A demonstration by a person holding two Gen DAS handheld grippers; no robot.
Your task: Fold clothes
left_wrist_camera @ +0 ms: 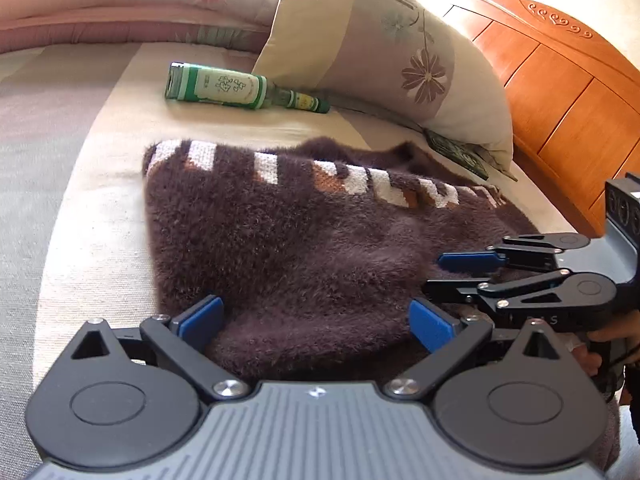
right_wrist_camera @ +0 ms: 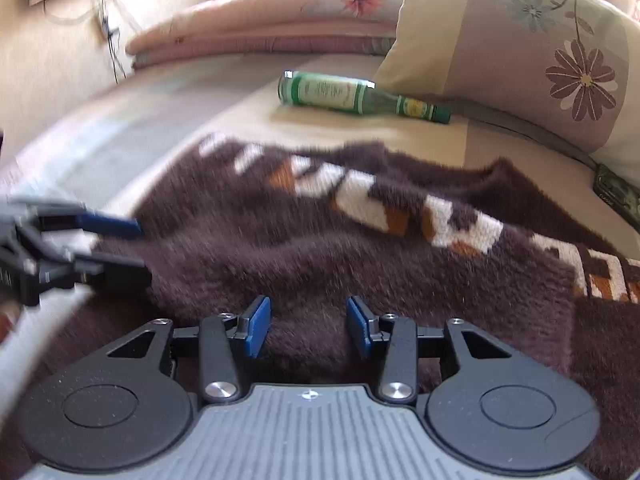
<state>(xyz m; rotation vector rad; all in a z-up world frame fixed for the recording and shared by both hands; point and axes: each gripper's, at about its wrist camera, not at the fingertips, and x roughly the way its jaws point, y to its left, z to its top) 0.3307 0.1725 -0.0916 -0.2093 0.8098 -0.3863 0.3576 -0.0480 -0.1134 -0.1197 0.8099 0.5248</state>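
A fuzzy dark brown sweater (left_wrist_camera: 304, 240) with a band of white and orange blocks lies folded on the bed sheet (left_wrist_camera: 100, 216). My left gripper (left_wrist_camera: 316, 326) is open wide at its near edge, and the fabric sits between the blue pads (left_wrist_camera: 200, 320) without being pinched. My right gripper (left_wrist_camera: 434, 276) comes in from the right over the sweater's near right part, jaws apart. In the right wrist view the right gripper (right_wrist_camera: 308, 332) is open above the sweater (right_wrist_camera: 360, 248), nothing clamped. The left gripper (right_wrist_camera: 132, 246) shows blurred at the left edge of the cloth.
A green glass bottle (left_wrist_camera: 224, 88) lies on its side on the sheet beyond the sweater. A flowered pillow (left_wrist_camera: 400, 52) leans at the back right against an orange wooden headboard (left_wrist_camera: 560, 88). A folded pink quilt (left_wrist_camera: 120, 0) runs along the back. A person's hand (left_wrist_camera: 608, 336) holds the right gripper.
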